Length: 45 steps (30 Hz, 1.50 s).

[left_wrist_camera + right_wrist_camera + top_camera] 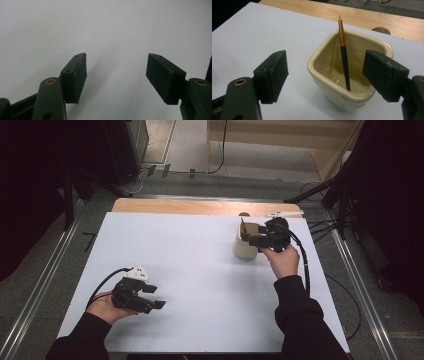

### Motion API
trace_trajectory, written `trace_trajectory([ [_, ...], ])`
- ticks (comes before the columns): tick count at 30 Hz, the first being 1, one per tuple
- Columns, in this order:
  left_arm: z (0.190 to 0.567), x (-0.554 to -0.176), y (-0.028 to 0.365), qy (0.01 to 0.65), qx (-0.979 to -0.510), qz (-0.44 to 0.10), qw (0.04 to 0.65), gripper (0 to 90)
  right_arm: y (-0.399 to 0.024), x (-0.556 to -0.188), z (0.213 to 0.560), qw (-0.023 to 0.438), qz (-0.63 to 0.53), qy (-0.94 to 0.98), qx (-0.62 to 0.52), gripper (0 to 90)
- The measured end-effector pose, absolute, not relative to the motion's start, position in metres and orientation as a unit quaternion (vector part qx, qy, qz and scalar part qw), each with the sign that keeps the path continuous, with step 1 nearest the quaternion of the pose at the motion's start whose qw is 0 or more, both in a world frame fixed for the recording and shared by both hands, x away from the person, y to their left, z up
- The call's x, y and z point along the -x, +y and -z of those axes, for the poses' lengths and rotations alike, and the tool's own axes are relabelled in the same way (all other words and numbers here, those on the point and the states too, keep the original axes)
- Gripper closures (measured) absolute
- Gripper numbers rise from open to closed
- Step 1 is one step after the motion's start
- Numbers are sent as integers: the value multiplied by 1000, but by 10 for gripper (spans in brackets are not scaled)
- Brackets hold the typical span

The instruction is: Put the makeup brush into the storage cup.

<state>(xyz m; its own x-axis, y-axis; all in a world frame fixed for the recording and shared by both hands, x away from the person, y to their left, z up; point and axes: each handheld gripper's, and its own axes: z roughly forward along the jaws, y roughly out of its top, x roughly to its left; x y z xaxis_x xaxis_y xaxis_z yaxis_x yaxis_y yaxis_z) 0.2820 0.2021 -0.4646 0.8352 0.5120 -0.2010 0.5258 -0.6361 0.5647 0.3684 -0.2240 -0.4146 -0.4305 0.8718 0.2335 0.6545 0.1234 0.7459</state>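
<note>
A cream ceramic cup (244,243) with rounded square walls stands on the white table top at the back right. In the right gripper view the cup (329,82) holds a black pencil with a gold upper part (344,62), leaning upright inside. My right gripper (256,239) hovers just right of and above the cup, open; its jaws (325,75) straddle the cup with nothing pinched. My left gripper (156,297) rests low at the front left, open, with only bare white surface between its jaws (116,75).
The white table top (200,270) covers a wooden table whose bare strip (190,206) runs along the far edge, with a round hole (381,30) in it. Metal rails flank the table. Cables trail on the floor at right.
</note>
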Motion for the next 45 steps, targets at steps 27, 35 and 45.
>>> trace_trajectory([
  [27, 464, -283, 204, 286, -904, 7, 316, 327, -210, -330, 423, 103, -421, 753, -495, 219],
  [35, 464, -283, 205, 287, -903, 7, 318, 326, -202, -319, 432, 91, -425, 763, -479, 223],
  [45, 464, -283, 205, 288, -903, 6, 319, 326, -197, -307, 440, 75, -430, 772, -462, 226],
])
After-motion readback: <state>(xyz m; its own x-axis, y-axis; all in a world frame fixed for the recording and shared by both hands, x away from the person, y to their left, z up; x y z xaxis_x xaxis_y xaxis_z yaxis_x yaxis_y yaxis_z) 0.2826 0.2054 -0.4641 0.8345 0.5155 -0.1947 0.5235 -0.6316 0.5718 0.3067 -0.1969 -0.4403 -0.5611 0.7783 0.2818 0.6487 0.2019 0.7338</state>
